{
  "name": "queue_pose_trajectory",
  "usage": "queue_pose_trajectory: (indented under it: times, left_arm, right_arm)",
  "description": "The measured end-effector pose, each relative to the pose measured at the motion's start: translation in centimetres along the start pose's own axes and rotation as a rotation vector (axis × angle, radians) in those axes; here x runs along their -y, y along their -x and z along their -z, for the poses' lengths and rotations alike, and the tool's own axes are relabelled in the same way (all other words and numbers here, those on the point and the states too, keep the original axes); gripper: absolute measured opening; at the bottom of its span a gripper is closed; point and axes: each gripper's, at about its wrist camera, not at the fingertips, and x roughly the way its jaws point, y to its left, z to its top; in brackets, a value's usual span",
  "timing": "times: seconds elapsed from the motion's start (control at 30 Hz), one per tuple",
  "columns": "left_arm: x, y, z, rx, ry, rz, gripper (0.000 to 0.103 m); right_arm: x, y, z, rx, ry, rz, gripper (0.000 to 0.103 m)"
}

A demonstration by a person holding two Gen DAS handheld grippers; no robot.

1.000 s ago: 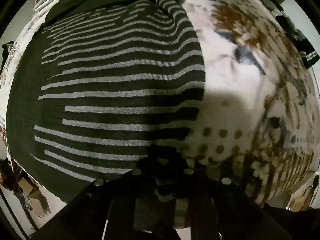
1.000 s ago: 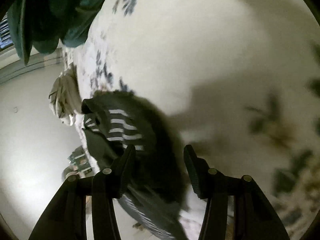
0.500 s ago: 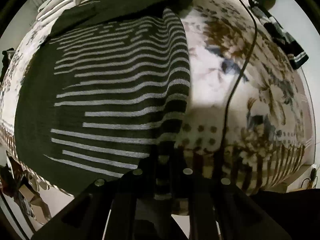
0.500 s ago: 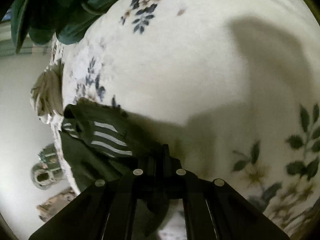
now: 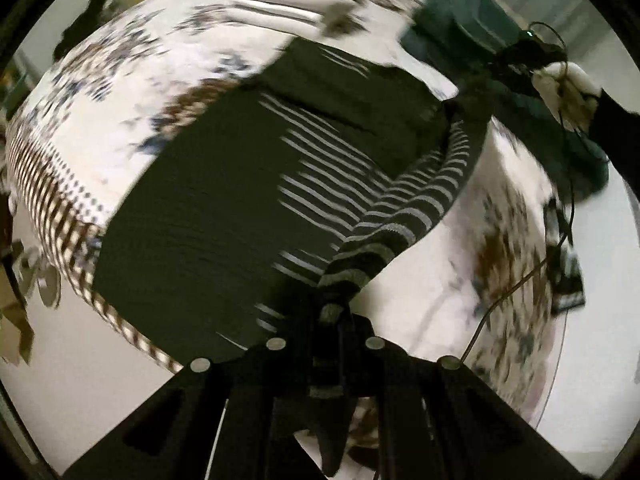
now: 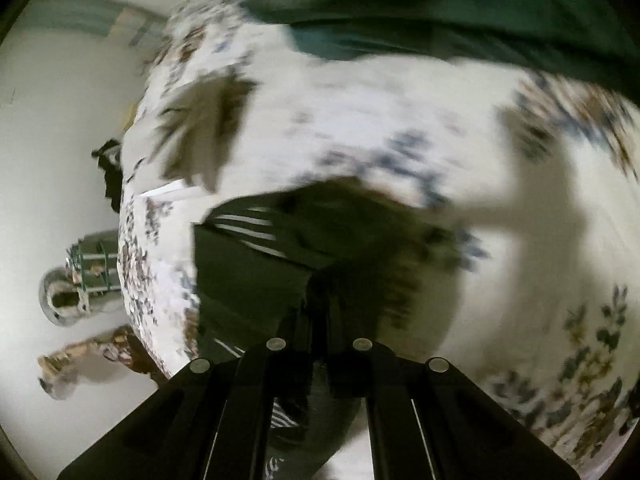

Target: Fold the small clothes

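A dark garment with thin white stripes (image 5: 248,184) lies spread on a floral bedspread (image 5: 120,92). My left gripper (image 5: 332,312) is shut on the garment's striped right edge and holds it lifted, so a band of striped cloth (image 5: 420,196) rises off the bed toward the far corner. In the right wrist view the same garment (image 6: 280,256) shows blurred, and my right gripper (image 6: 320,312) is shut on its dark corner above the bed. A gloved hand with the other gripper (image 5: 560,80) shows at the left wrist view's upper right.
A dark green garment (image 5: 480,28) lies at the bed's far side and also fills the top of the right wrist view (image 6: 440,8). A thin cable (image 5: 520,280) hangs over the bed's right part. The bed's striped hem (image 5: 60,232) marks its left edge.
Both grippers have lifted the garment's right edge off the bed and swung it up and over; the right gripper, open a second ago, has shut on the corner.
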Motion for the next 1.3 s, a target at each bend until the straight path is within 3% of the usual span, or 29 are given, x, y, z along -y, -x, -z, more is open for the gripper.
queue_pose_trajectory:
  times: [0.17, 0.33, 0.53, 0.63, 0.7, 0.77, 0.83, 0.87, 0.9, 0.93, 0.97, 1.03, 1.13, 1.3]
  left_arm:
    - [-8.1, -0.9, -2.5, -0.012, 0.108, 0.057, 0.007]
    - [-16.3, -3.1, -4.2, -0.040, 0.205, 0.117, 0.007]
    - [-23.2, -7.3, -4.9, -0.104, 0.262, 0.216, 0.007]
    - [-25.9, -9.1, -4.8, -0.136, 0.249, 0.198, 0.007]
    - [-28.3, -10.2, -4.6, -0.179, 0.270, 0.191, 0.007]
    - [-29.7, -10.0, -4.4, -0.192, 0.302, 0.247, 0.008]
    - [-30.3, -9.2, -4.3, -0.208, 0.299, 0.246, 0.010]
    - [-30.3, -8.9, -4.3, -0.214, 0.290, 0.250, 0.025]
    - [-30.1, -8.5, -4.4, -0.218, 0.278, 0.241, 0.049]
    - [-29.8, -8.1, -4.6, -0.217, 0.264, 0.236, 0.059]
    - [-29.6, -7.7, -4.9, -0.206, 0.251, 0.252, 0.062]
    - [-28.0, -7.4, -5.4, -0.197, 0.198, 0.256, 0.063]
    - [-25.3, -8.3, -6.0, -0.210, 0.107, 0.203, 0.063]
    - [-22.9, -10.7, -6.0, -0.248, 0.104, 0.098, 0.060]
  right_arm:
    - [-12.1, -5.2, -2.6, 0.016, 0.096, 0.080, 0.004]
    - [-21.9, -14.2, -5.1, -0.002, 0.134, 0.187, 0.004]
    - [-26.4, -23.9, -6.5, -0.022, 0.177, 0.327, 0.004]
    - [-26.7, -26.7, -6.7, -0.041, 0.172, 0.353, 0.006]
    - [-26.2, -28.1, -6.8, -0.071, 0.137, 0.332, 0.012]
    - [-25.9, -28.4, -6.5, -0.085, 0.117, 0.277, 0.041]
    - [-25.8, -27.7, -5.5, -0.098, 0.097, 0.201, 0.055]
    - [-25.7, -27.1, -4.7, -0.106, 0.093, 0.172, 0.063]
    - [-25.5, -26.3, -3.4, -0.124, 0.091, 0.138, 0.065]
    - [-25.4, -25.8, -2.5, -0.131, 0.090, 0.122, 0.065]
    - [-25.2, -25.0, -1.1, -0.138, 0.087, 0.102, 0.065]
    - [-24.5, -23.4, 2.4, -0.153, 0.095, 0.084, 0.065]
    - [-22.7, -21.5, 8.5, -0.172, 0.123, 0.078, 0.065]
    - [-16.0, -19.8, 18.5, -0.195, 0.075, 0.122, 0.065]
